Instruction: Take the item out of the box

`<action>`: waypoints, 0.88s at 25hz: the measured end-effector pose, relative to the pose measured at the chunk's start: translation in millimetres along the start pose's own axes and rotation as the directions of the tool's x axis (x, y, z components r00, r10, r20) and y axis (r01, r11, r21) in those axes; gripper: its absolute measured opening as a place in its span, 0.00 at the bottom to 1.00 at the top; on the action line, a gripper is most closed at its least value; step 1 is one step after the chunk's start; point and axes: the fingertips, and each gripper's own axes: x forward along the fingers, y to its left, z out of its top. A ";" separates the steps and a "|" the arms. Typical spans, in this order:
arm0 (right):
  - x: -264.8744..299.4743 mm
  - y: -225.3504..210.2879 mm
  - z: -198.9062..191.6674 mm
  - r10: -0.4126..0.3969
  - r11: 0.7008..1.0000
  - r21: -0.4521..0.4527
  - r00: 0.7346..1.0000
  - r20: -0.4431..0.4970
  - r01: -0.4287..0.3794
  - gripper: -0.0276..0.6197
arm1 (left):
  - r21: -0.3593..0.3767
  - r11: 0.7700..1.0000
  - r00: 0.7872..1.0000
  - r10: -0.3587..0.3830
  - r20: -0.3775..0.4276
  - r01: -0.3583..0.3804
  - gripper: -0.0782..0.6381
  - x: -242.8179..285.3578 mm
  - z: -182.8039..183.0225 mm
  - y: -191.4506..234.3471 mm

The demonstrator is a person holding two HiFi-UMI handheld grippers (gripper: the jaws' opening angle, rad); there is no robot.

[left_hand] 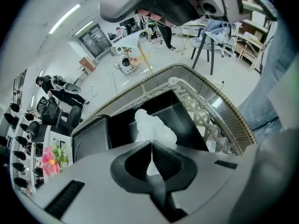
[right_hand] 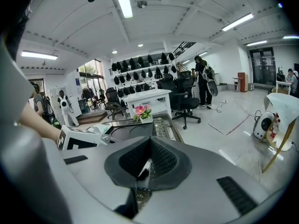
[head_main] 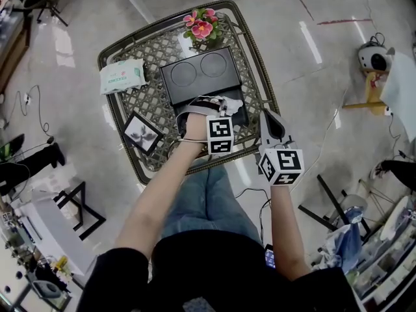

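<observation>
Left tool (left_hand: pixel 152 144) clamped on white crumpled item (left_hand: pixel 154 127) in black box (left_hand: pixel 186 119) — right tool (right_hand: pixel 150 140) closed, empty.

The black box (head_main: pixel 203 77) lies open on the woven table (head_main: pixel 130 103), its far half showing two round recesses. A crumpled white item (left_hand: pixel 154 127) sticks up from the box's near right part, one fold pinched in the left gripper (left_hand: pixel 152 146).

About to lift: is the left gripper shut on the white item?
Shut on it: the left gripper pinches the white item, which sits in the box.
</observation>
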 end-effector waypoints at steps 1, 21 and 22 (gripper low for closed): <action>-2.4 -0.1 0.5 -0.004 1.000 0.003 1.000 0.003 0.004 0.05 | -0.004 1.000 1.000 0.009 0.010 -0.009 0.14 -4.2 1.5 0.0; -46.9 32.0 60.9 -0.073 0.997 0.020 0.980 0.184 0.071 0.05 | -0.602 0.785 0.782 0.464 0.416 -0.145 0.14 -216.9 -2.8 93.3; -50.7 36.5 65.6 -0.075 0.997 0.016 0.978 0.197 0.073 0.05 | -0.626 0.765 0.752 0.500 0.430 -0.150 0.14 -231.3 -5.3 96.0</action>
